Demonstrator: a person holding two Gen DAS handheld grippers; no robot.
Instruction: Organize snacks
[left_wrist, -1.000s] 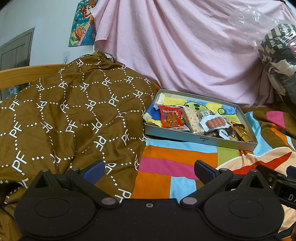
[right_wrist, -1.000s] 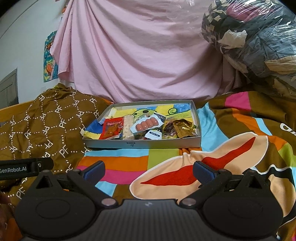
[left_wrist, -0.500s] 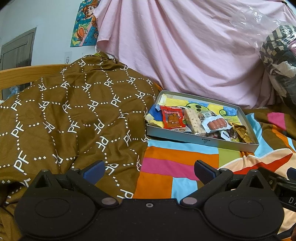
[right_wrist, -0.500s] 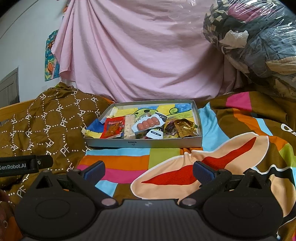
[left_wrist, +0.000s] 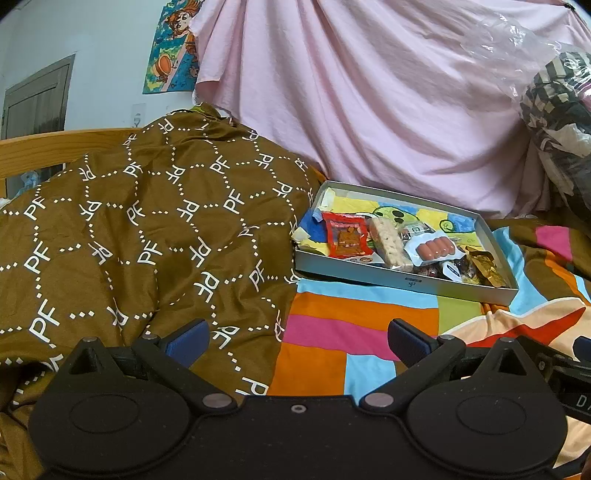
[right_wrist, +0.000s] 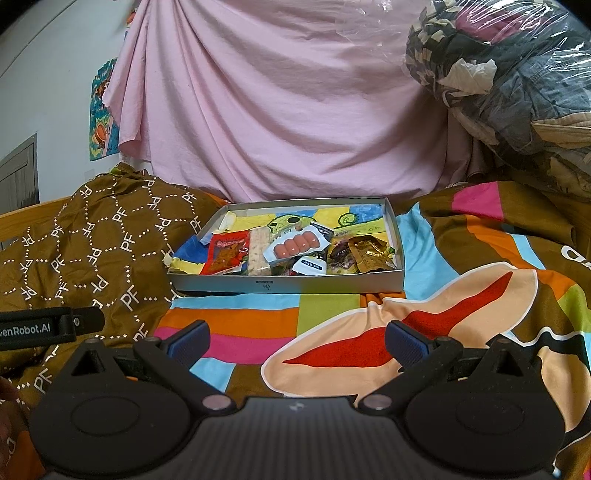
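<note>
**Snack box waits on the bed**

Both grippers have drifted back and a bit left since a second ago, so the box looks smaller and sits more to the right in the left wrist view. Nothing in the box has moved.

The left gripper (left_wrist: 297, 338) has its two blue fingers spread wide apart and holds nothing. The right gripper (right_wrist: 297, 338) is spread wide too, and it is empty as well. Both hang over the striped bedcover (right_wrist: 461, 295), well apart from the box.

The grey box (right_wrist: 284, 286) lies flat on the bedcover, just beside the brown quilt (left_wrist: 147, 229). Its bottom is lined with a bright cartoon picture. The snacks sit in a row near the front wall. At the left end is the red packet (right_wrist: 226, 254). Next to it lies the pale rice bar (right_wrist: 257, 251). The sausage pack (right_wrist: 297, 246) rests on top of other snacks in the middle. A small white and blue packet (right_wrist: 309, 266) lies just in front of it. The gold packet (right_wrist: 371, 254) is at the right end, touching some dark wrapped sweets (right_wrist: 341, 254).

A pink sheet (right_wrist: 277, 110) hangs behind the box.
</note>
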